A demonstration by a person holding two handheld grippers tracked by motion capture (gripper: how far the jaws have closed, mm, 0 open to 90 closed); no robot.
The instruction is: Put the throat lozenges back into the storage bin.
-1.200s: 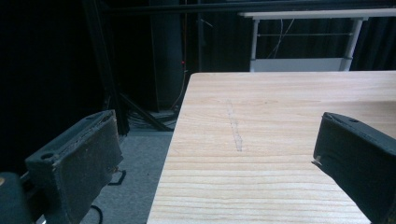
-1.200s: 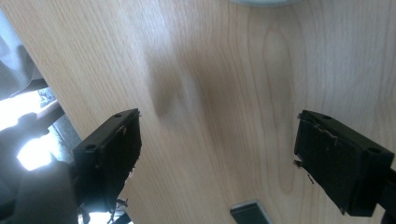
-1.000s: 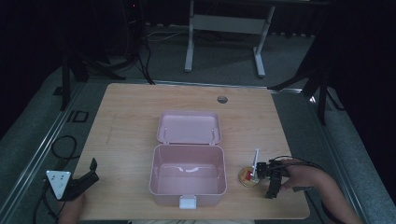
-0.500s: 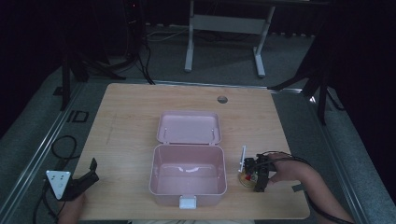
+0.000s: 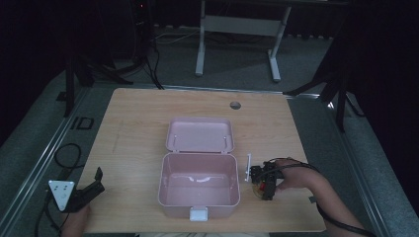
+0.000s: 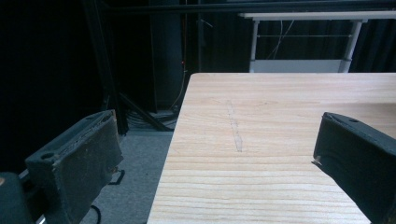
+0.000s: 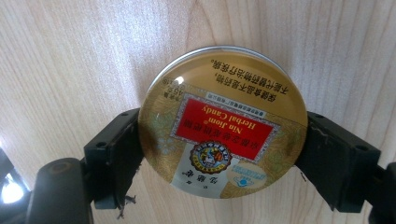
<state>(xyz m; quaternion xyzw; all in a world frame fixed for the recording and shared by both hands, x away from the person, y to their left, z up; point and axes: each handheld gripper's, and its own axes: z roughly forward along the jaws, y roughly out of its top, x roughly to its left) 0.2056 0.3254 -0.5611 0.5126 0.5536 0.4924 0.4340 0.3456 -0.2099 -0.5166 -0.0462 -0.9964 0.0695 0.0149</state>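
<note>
A round gold candy tin [image 7: 224, 126] with a red label sits between the black jaws of my right gripper [image 7: 222, 140], which is shut on its rim over the wooden tabletop. From the high view, my right gripper [image 5: 264, 180] is just right of an open pink plastic box [image 5: 197, 182], whose lid [image 5: 200, 134] lies flat behind it. The tin [image 5: 259, 188] shows as a small reddish spot under the gripper. The box is empty inside. My left gripper [image 5: 94, 185] rests at the table's front left corner, and its jaws stand wide apart [image 6: 215, 144] with nothing between them.
The wooden table [image 5: 138, 123] has a round cable hole [image 5: 235, 105] near its back edge. Its left edge [image 6: 175, 140] runs just beside my left gripper, with dark floor and cables below. A white-framed stand [image 5: 237, 29] is behind the table.
My right gripper has carried the tin leftward, closer to the pink box's right wall. The left gripper has stayed where it was.
</note>
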